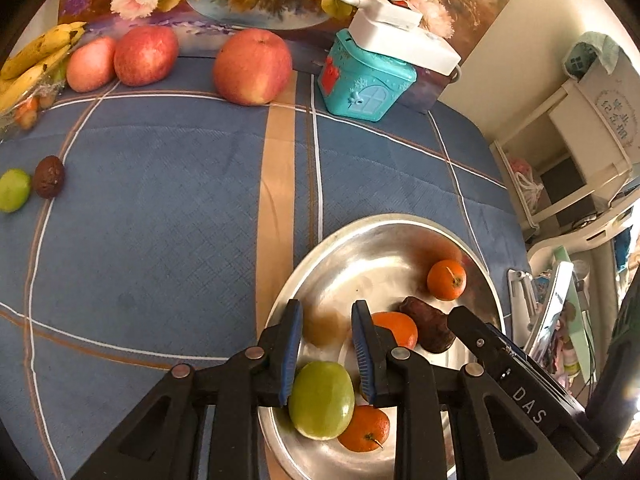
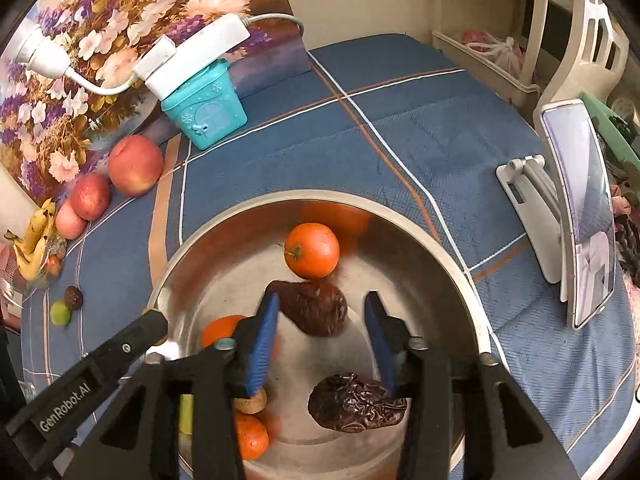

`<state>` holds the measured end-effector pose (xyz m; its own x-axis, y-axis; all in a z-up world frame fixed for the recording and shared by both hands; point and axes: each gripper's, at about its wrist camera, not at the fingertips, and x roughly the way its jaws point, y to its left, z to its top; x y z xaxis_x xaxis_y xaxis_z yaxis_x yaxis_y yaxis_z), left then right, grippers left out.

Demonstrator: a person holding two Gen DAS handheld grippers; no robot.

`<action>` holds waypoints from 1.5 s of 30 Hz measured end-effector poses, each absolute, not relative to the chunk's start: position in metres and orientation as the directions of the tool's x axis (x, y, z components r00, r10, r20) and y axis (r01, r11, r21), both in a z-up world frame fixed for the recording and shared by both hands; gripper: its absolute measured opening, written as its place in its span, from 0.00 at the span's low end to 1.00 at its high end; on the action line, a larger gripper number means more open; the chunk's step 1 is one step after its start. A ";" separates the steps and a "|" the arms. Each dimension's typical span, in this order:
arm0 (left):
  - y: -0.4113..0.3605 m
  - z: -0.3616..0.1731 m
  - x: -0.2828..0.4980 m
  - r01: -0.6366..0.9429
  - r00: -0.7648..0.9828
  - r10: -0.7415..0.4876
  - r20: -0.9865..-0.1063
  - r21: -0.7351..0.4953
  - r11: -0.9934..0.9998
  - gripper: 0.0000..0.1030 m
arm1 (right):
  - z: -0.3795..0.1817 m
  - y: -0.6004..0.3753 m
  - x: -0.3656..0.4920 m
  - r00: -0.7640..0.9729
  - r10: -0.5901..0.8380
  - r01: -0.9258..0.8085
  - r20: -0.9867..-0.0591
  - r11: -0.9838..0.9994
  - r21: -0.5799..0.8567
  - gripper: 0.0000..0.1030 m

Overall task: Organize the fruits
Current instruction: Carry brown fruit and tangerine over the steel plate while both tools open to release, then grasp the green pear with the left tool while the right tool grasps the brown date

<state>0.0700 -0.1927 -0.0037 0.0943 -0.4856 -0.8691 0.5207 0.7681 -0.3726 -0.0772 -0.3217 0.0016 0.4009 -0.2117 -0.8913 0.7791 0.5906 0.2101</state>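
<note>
A steel bowl (image 1: 304,276) (image 2: 452,264) stands on the blue checked cloth. It holds three small oranges (image 1: 446,280) (image 2: 312,250) and a dark wrinkled date (image 1: 430,330) (image 2: 320,307). My left gripper (image 1: 326,354) hovers over the bowl's near side, jaws apart around a green jujube (image 1: 321,400) that sits between the pads. My right gripper (image 2: 320,344) is open over the bowl, with a second wrinkled date (image 2: 356,404) just below the right pad (image 2: 380,344), touching it. A small brown fruit (image 2: 252,402) lies under the left pad.
Three red apples (image 1: 252,66) (image 1: 146,55) (image 1: 91,64) and bananas (image 1: 36,56) lie along the back by the flower picture. A green jujube (image 1: 14,190) and a dark date (image 1: 49,176) lie at the left. A teal house-shaped box (image 1: 366,80) carries a power strip. A phone on a stand (image 2: 580,208) stands at the right.
</note>
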 end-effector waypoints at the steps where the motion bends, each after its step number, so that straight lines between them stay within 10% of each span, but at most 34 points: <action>1: -0.193 -0.003 0.070 0.521 0.092 -0.486 -0.869 -0.374 0.767 0.29 | 0.001 -0.322 -0.077 0.400 -0.212 0.780 -0.892 0.590 0.210 0.49; 5: -0.192 0.001 0.070 0.523 0.108 -0.478 -0.871 -0.360 0.773 0.35 | 0.002 -0.322 -0.076 0.394 -0.211 0.781 -0.894 0.589 0.205 0.52; 9: -0.185 0.005 0.074 0.497 0.158 -0.450 -0.879 -0.323 0.805 0.69 | 0.003 -0.321 -0.077 0.387 -0.208 0.783 -0.898 0.589 0.200 0.54; 19: -0.158 0.004 0.091 0.430 0.275 -0.322 -0.906 -0.183 0.884 0.99 | 0.001 -0.317 -0.073 0.371 -0.193 0.777 -0.908 0.600 0.190 0.75; 26: -0.147 0.002 0.099 0.405 0.331 -0.244 -0.911 -0.096 0.909 1.00 | 0.001 -0.313 -0.070 0.366 -0.203 0.769 -0.908 0.615 0.172 0.92; 45: -0.137 0.015 0.104 0.307 0.500 -0.037 -0.865 0.138 0.942 1.00 | 0.010 -0.305 -0.063 0.395 -0.225 0.736 -0.890 0.658 0.160 0.92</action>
